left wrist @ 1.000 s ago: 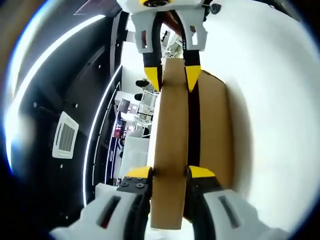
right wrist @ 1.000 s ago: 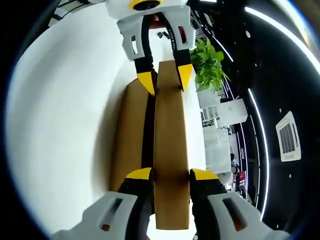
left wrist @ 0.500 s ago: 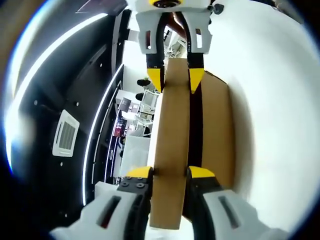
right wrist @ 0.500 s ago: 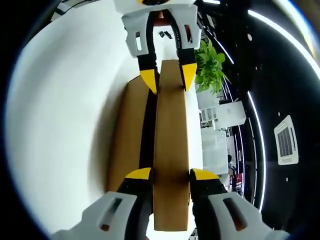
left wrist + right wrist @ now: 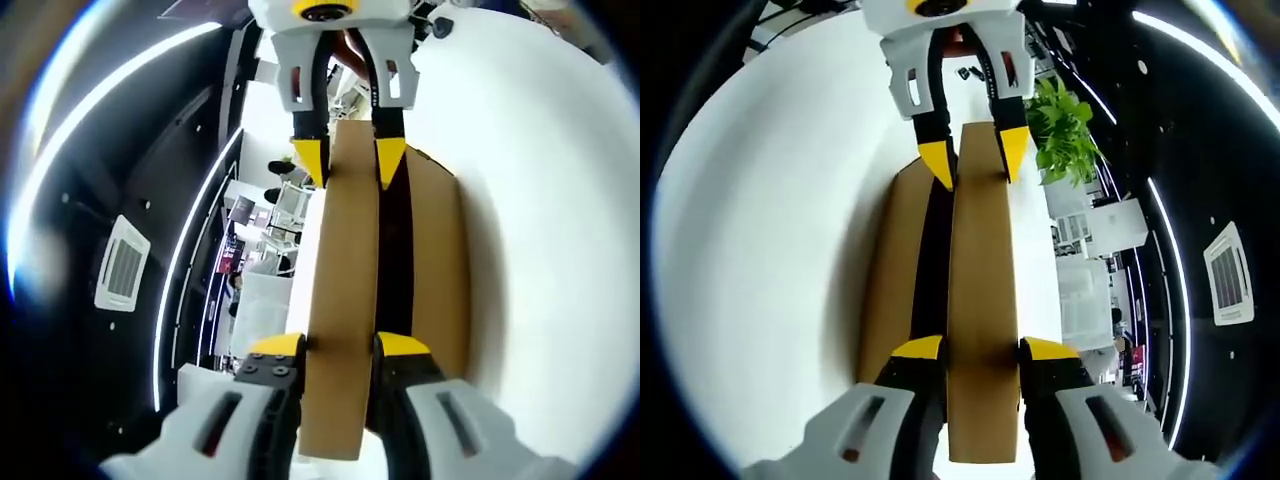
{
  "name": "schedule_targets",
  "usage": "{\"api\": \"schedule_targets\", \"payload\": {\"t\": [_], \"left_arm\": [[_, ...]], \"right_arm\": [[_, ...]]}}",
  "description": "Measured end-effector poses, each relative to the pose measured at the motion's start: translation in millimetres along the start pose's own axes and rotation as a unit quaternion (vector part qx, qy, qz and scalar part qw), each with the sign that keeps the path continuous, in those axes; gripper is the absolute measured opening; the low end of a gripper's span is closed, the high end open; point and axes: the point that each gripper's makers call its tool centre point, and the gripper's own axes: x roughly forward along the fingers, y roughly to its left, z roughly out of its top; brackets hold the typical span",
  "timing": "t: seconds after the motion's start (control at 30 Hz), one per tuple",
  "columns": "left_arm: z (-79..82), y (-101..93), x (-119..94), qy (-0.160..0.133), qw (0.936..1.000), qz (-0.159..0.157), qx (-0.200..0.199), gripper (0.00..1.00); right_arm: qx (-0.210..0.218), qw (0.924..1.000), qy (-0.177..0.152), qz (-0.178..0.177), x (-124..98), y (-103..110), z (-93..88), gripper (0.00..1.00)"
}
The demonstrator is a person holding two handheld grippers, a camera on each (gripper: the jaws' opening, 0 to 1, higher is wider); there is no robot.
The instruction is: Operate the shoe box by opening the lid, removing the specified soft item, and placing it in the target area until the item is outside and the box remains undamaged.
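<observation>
**Cardboard lid gripped at both ends, box body beside it on white tabletop**

In the left gripper view, the left gripper [image 5: 340, 348] is seen rising from 6 o'clock, its yellow-tipped jaws clenched on the near end of the brown cardboard lid [image 5: 345, 300]. The lid is seen edge-on as a long band running from 6 o'clock toward 12 o'clock. At its far end, at 12 o'clock, the right gripper [image 5: 348, 165] is seen with its jaws closed on the lid from the opposite side. A dark gap is visible just to the right of the lid, and beyond it the shoe box [image 5: 440, 270] body lies against the white tabletop [image 5: 550, 250], at about 3 o'clock. A dark ceiling with light strips and a square vent [image 5: 120, 275] is seen at 9 o'clock.

In the right gripper view, the white tabletop [image 5: 760, 250] is seen at 9 o'clock, with the shoe box [image 5: 895, 270] body resting on it just left of centre. A dark gap separates the box from the lid [image 5: 980, 310], which is grasped at 6 o'clock by the right gripper [image 5: 980, 350] and at 12 o'clock by the left gripper [image 5: 972, 160]. A green plant [image 5: 1065, 130] is seen at about 1 o'clock, and a ceiling vent [image 5: 1230, 285] at 3 o'clock.

Whether the lid touches the box cannot be told. The soft item cannot be made out.
</observation>
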Motion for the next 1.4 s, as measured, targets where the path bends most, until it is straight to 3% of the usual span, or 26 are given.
{"api": "schedule_targets", "payload": {"t": [0.73,1.4], "left_arm": [[-0.6,17.3,4.8,-0.009,0.9983,-0.055,-0.016,0.27],[-1.9,43.6,15.6,-0.030,0.9967,-0.071,-0.028,0.26]], "right_arm": [[0.030,0.9976,-0.007,0.061,-2.3,-16.5,3.4,0.28],[0.078,0.9906,-0.024,0.110,2.5,-39.3,3.4,0.28]]}}
